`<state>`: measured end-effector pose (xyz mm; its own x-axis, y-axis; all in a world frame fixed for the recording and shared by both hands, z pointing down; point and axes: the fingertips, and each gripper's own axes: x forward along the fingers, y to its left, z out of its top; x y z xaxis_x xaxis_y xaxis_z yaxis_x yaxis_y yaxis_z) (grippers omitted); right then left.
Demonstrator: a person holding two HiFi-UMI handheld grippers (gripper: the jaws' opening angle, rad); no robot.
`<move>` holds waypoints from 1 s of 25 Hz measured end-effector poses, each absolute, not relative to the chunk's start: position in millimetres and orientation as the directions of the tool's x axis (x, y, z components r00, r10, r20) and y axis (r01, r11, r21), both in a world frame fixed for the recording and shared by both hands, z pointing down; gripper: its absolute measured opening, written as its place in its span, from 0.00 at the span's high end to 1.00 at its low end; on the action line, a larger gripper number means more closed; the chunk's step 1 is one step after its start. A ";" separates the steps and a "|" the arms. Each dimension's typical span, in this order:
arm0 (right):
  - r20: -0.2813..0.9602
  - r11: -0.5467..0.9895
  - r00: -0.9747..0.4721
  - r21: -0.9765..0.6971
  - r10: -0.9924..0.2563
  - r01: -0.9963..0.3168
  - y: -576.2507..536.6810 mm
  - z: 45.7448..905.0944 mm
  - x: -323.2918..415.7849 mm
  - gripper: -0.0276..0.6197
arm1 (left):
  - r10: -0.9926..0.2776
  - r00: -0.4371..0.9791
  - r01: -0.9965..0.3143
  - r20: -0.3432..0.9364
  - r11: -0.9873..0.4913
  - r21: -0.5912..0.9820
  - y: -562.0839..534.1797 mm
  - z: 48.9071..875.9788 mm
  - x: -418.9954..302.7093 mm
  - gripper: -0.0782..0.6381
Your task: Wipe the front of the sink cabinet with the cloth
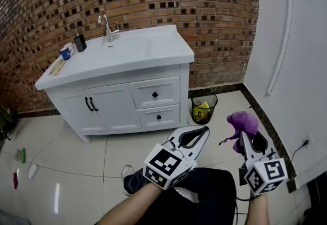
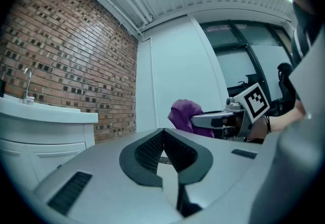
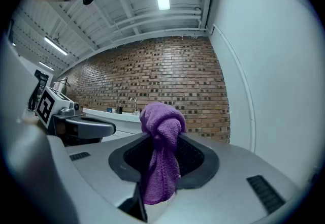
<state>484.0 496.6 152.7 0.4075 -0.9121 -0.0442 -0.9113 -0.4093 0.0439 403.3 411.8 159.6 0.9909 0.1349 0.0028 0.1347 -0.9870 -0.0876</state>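
Right tool (image 1: 246, 135) clamps purple cloth (image 1: 244, 122); left tool (image 1: 205, 128) closed, empty; sink cabinet (image 1: 115, 102) well apart.

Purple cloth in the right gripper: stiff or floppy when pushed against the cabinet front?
Likely floppy: the purple cloth droops in a limp wad from the right gripper. Probably light, given its plush pile. Pinched mid-fold, it may wipe as a wad, not spread flat.
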 end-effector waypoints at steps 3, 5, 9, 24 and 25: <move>-0.042 -0.383 0.382 0.057 -0.923 -0.922 475.8 150.9 474.8 0.77 | 0.109 0.994 0.109 0.003 -0.990 -0.092 394.0 159.2 392.9 0.88; -0.043 -0.358 0.356 0.070 -0.933 -0.931 458.3 149.3 467.2 0.77 | 0.084 0.996 0.084 0.003 -0.991 -0.102 379.0 157.9 383.5 0.88; -0.040 -0.283 0.280 0.103 -0.959 -0.953 415.3 149.2 447.0 0.77 | 0.006 1.000 0.007 0.005 -0.993 -0.114 340.7 156.7 357.8 0.88; -0.005 -0.033 0.033 0.196 -0.999 -0.980 260.5 145.0 363.8 0.77 | -0.295 0.955 -0.296 -0.026 -0.950 -0.098 201.6 136.4 247.5 0.88; -0.003 -0.021 0.021 0.196 -1.000 -0.980 252.4 144.9 361.4 0.77 | -0.305 0.952 -0.305 -0.023 -0.947 -0.100 195.2 135.7 244.2 0.88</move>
